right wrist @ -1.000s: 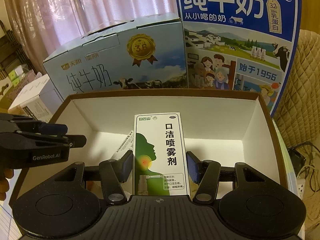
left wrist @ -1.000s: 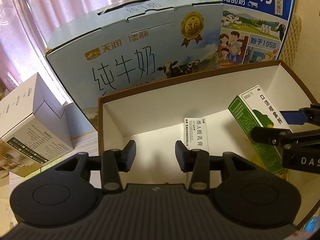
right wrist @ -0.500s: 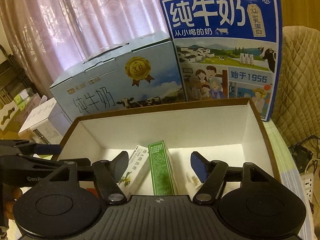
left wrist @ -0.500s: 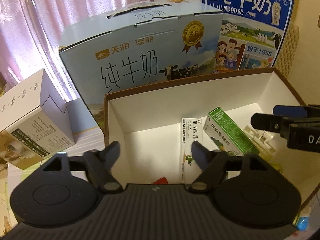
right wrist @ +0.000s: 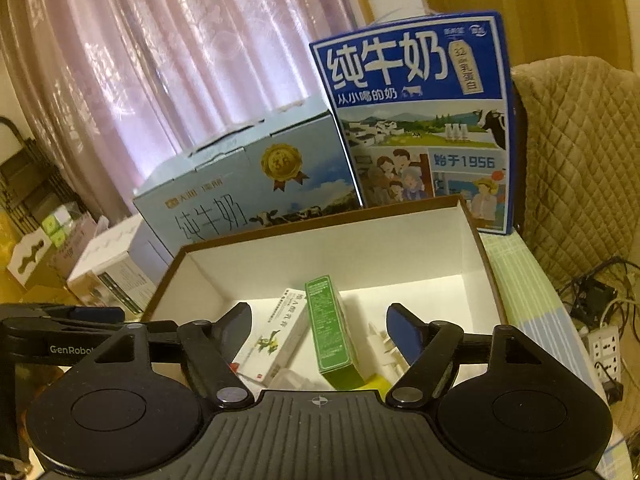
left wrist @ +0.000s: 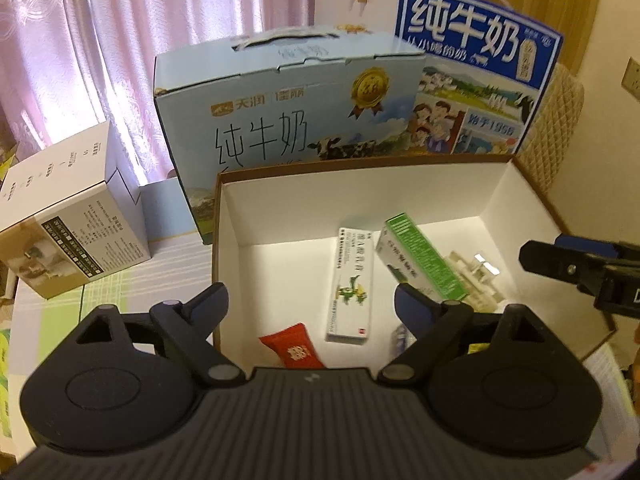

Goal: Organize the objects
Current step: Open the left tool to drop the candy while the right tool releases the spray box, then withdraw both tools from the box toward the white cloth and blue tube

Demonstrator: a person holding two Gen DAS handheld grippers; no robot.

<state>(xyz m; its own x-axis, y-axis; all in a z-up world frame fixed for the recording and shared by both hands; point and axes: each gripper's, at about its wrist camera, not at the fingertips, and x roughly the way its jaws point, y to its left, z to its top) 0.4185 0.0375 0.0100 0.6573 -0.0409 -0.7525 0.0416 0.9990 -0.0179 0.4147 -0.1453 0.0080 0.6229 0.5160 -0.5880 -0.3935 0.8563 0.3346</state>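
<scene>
The green carton point(right wrist: 330, 332) lay inside the open box point(right wrist: 478, 240), just beside the white ointment carton point(right wrist: 272, 340), its long axis running away from me toward the box's far wall. It sat directly ahead of my right tool point(right wrist: 320, 322), the nearer one. Both that and my left tool point(left wrist: 310, 304) were spread wide, holding nothing.

1. "纯牛奶", "从小喝的奶" and "始于1956" are printed on the dark blue milk carton point(right wrist: 416, 120).
2. "天润" and "纯牛奶" are printed on the light blue milk box point(left wrist: 280, 120), with "3.6" on its gold medal.
3. "GenRobot" is marked on the left gripper point(right wrist: 60, 344).
</scene>
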